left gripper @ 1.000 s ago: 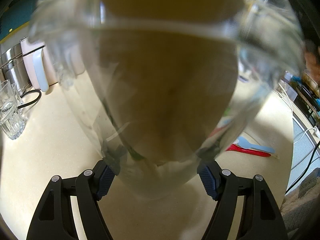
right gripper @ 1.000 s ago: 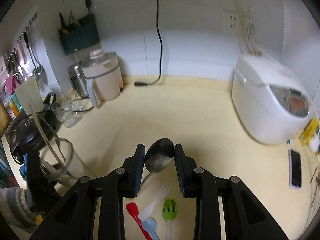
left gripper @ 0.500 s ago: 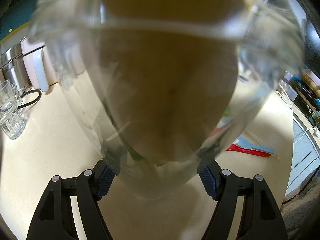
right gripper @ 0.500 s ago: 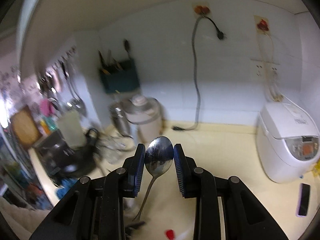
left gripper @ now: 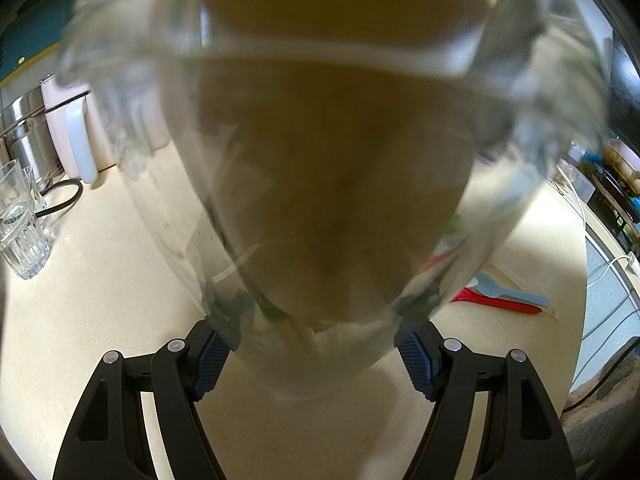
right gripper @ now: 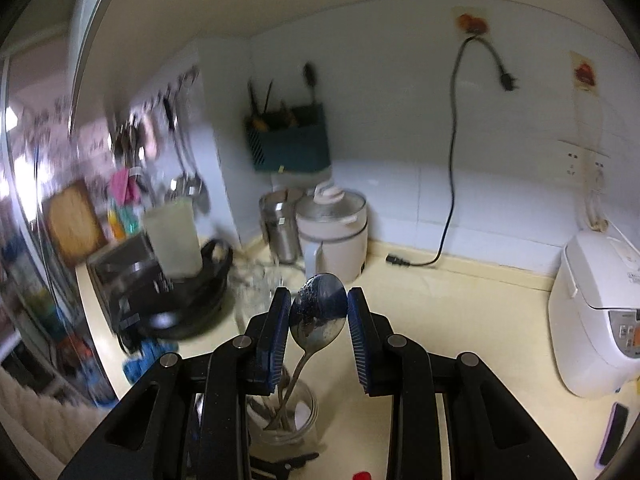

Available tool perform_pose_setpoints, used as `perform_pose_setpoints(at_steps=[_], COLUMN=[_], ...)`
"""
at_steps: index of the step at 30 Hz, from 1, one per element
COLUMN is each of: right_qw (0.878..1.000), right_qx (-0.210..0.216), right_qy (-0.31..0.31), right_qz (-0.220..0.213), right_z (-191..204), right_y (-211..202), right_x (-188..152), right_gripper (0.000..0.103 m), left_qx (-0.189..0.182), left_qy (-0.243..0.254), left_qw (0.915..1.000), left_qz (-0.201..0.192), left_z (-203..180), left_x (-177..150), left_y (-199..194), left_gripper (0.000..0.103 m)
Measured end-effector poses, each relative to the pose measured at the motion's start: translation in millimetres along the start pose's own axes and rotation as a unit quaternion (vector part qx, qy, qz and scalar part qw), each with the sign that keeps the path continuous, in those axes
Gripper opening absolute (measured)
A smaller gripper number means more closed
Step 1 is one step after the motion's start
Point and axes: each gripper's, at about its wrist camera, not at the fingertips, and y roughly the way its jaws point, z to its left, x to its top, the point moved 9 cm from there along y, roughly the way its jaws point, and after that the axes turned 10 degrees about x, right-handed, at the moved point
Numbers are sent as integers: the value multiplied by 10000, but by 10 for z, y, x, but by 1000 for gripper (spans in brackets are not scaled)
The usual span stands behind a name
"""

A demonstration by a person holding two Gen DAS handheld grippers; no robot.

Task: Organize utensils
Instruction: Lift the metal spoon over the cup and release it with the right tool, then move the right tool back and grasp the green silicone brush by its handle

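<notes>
Gripping, left claw [left gripper: 312, 344]: clenched on the base of a clear glass jar [left gripper: 320, 140] that fills the view ahead of it.
Right claw [right gripper: 318, 316]: spread, its pads just either side of a metal spoon [right gripper: 319, 312]; whether they touch the bowl is unclear.
Spoon: bowl up between the pads, handle slanting down into the jar [right gripper: 286, 416] directly beneath the claw.
Right of left claw: red spoon [left gripper: 496, 300] and blue spoon [left gripper: 508, 289] lying together on the bench [left gripper: 100, 280].
Left of left claw: ribbed tumbler [left gripper: 18, 220] standing well apart.
</notes>
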Motion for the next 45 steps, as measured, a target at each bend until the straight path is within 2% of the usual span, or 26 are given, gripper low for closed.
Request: perform_pose_setpoints(at_steps=[4,9,15,20,23,27,31,34,38,40,42,45], right_qw=[9984,9964,9969,9941,9838,9559,9334,9170,8971,8978,9075,9147], right_qx=[-80,63,110,-34,-322,-607,-1111,-1055,-629,-807,-1158,-1276], right_qy=[-355,-241,-14,811,1586,2754,3247,3634,4076,3914,3376,2923], right_qz=[424,807,778,724,768,825,1049,1259,1584,1851,2216,2482], right_z=[124,177,136,-286,-723,-1312,-1680,-1762,-1677,-1630,-1569,-1487], right_y=[223,411,350,162,11,-231,-402,-412,-261,-195,-113,10], right_x=[-251,-509,-547,-607,-772,-1173,-1622,-1970,-2371,-2526,-2637,-2708], right_gripper=[29,29,33,36,36,36,36,36,36,36,36,36], left_qx=[-6,-4,-1,2,0,-2,-1,-1,-1,-1,-1,-1], left_qy=[-3,-1,4,5,6,6,8,7,8,9,10,9], left_qw=[10000,10000,10000,10000,10000,10000,10000,10000,10000,10000,10000,10000], left_qz=[1,1,1,0,0,0,-1,-2,-1,-2,-2,-1], left_z=[0,-6,-6,-10,-9,-9,-9,-11,-13,-14,-13,-13], left_x=[0,0,-2,-2,-2,-2,-2,-3,-3,-3,-2,-2], left_y=[0,-5,-6,-8,-8,-8,-8,-8,-9,-8,-9,-10], left_gripper=[77,77,77,77,77,77,77,77,77,77,77,77])
